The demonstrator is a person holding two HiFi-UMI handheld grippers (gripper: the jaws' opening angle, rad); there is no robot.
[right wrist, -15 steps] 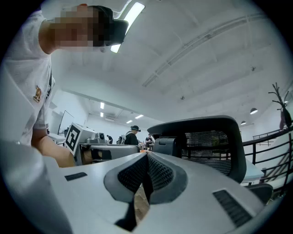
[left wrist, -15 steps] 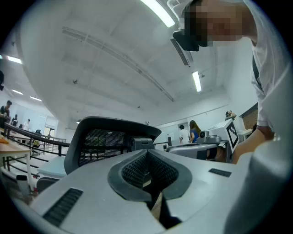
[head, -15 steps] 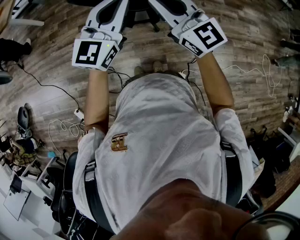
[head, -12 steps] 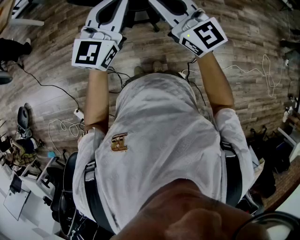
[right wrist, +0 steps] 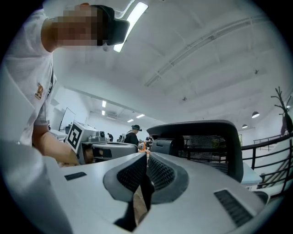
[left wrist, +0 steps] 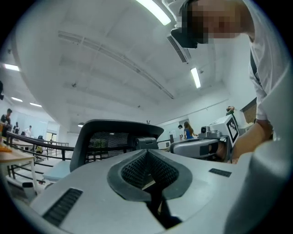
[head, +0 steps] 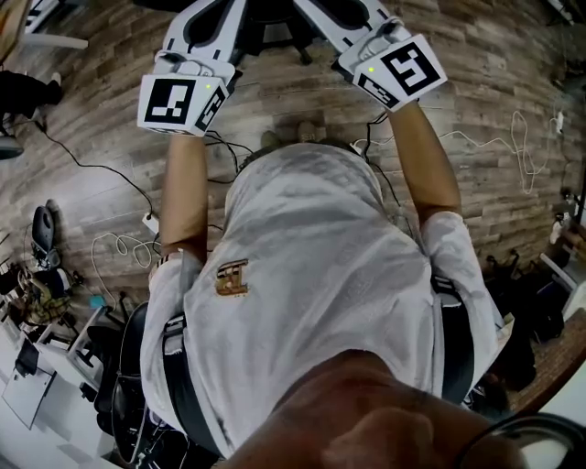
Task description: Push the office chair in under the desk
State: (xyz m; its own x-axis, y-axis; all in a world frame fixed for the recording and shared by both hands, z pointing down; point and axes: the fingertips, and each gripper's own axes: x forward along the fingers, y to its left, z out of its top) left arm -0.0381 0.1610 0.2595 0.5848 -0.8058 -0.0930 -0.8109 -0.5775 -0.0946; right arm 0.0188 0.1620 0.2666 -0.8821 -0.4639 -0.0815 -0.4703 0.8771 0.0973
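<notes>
The office chair's black base [head: 273, 27] shows at the top edge of the head view, between my two outstretched arms. Its black mesh back [left wrist: 112, 137] stands just beyond my left gripper [left wrist: 147, 153], and also beyond my right gripper [right wrist: 147, 157], where the mesh back [right wrist: 208, 141] sits to the right. Both grippers are shut with nothing between their jaws. They are held level, side by side, the left gripper [head: 212, 23] and the right gripper [head: 341, 16] pointing at the chair. Whether they touch the chair I cannot tell. The desk is not clearly in view.
Wood-look floor [head: 476, 82] with loose cables [head: 101, 169] and a white cable [head: 522, 137]. Bags and clutter [head: 41, 275] lie at the left, dark bags [head: 526, 293] at the right. People stand far off [left wrist: 187, 131]. A black railing [right wrist: 270, 155] runs at the right.
Both grippers have edged slightly toward the top of the head view, toward the chair. The jaws stay shut.
</notes>
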